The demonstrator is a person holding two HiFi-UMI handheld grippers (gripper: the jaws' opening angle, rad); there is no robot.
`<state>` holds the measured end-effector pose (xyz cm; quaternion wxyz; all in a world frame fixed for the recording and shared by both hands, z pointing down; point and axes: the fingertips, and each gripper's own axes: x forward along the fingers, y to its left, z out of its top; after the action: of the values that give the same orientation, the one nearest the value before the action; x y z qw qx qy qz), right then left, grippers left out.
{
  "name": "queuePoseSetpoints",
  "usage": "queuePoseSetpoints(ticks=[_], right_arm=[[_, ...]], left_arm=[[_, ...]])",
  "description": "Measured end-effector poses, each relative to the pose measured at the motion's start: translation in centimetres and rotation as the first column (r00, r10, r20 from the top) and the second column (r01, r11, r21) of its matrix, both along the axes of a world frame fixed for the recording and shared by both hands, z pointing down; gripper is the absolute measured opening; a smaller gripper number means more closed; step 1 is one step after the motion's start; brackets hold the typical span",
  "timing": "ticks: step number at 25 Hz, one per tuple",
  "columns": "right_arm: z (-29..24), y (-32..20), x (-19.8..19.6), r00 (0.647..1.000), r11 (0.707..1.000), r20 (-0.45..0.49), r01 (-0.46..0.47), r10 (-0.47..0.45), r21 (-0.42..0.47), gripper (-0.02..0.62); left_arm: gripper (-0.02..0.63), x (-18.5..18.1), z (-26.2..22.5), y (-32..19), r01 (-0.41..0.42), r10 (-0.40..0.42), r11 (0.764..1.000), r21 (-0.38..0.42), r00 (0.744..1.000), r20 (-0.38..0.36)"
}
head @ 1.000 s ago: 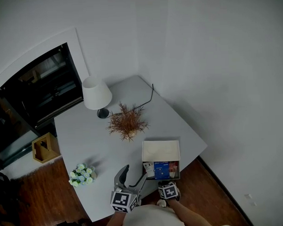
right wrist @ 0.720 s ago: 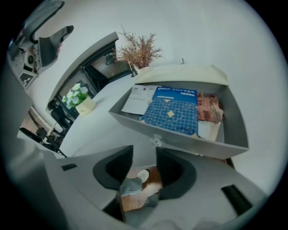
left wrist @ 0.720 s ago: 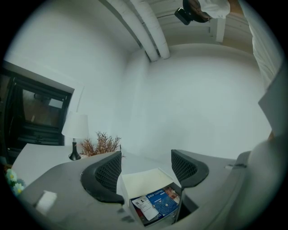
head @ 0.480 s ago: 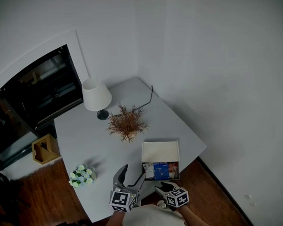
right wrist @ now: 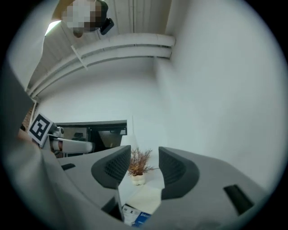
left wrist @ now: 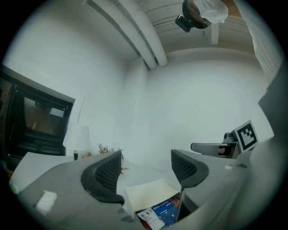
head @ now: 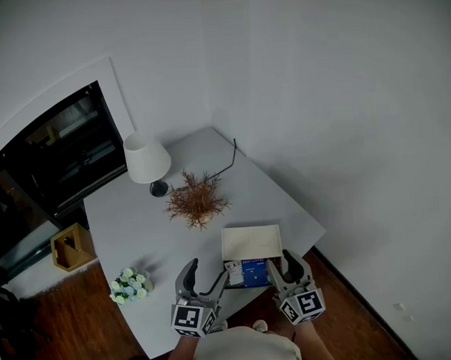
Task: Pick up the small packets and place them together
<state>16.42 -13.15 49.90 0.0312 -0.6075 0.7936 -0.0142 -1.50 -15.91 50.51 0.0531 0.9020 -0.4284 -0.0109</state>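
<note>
A white box (head: pixel 250 242) stands open near the table's front edge, with small packets in its near end: a blue one (head: pixel 254 273) and a white one (head: pixel 234 271). My left gripper (head: pixel 206 271) hovers just left of the box, open and empty. My right gripper (head: pixel 281 264) is held at the box's right front corner; its jaws have just been opening and nothing is between them. In the left gripper view the box (left wrist: pixel 146 195) and blue packet (left wrist: pixel 161 210) lie below the jaws. The right gripper view shows the box (right wrist: pixel 145 197) and a packet (right wrist: pixel 135 214) low between its fingers.
On the table (head: pixel 138 223) stand a white lamp (head: pixel 146 158), a dried plant (head: pixel 196 201) and a small flower bunch (head: pixel 128 284). A black cable (head: pixel 228 159) runs to the back corner. A wooden crate (head: pixel 71 246) sits on the floor at left. Walls close in behind and right.
My right gripper has swung up from below the table's front edge to the box's right side and its jaws have parted. The left gripper has risen slightly.
</note>
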Motion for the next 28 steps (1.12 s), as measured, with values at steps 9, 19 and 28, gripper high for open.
queuePoseSetpoints(ticks=[9, 19, 28], right_arm=[[-2.6, 1.8, 3.5, 0.985, 0.987, -0.089, -0.144, 0.150, 0.078, 0.411], [5.6, 0.5, -0.5, 0.984, 0.956, -0.074, 0.140, -0.164, -0.256, 0.374], [21.7, -1.6, -3.0, 0.899, 0.644, -0.104, 0.220, -0.425, -0.732, 0.345]], left_arm=[[0.334, -0.5, -1.9, -0.1, 0.055, -0.052, 0.996, 0.074, 0.998, -0.042], [0.333, -1.1, -1.7, -0.8, 0.077, -0.075, 0.995, 0.064, 0.997, -0.036], [0.333, -2.0, -0.7, -0.7, 0.104, -0.104, 0.994, 0.039, 0.994, -0.016]])
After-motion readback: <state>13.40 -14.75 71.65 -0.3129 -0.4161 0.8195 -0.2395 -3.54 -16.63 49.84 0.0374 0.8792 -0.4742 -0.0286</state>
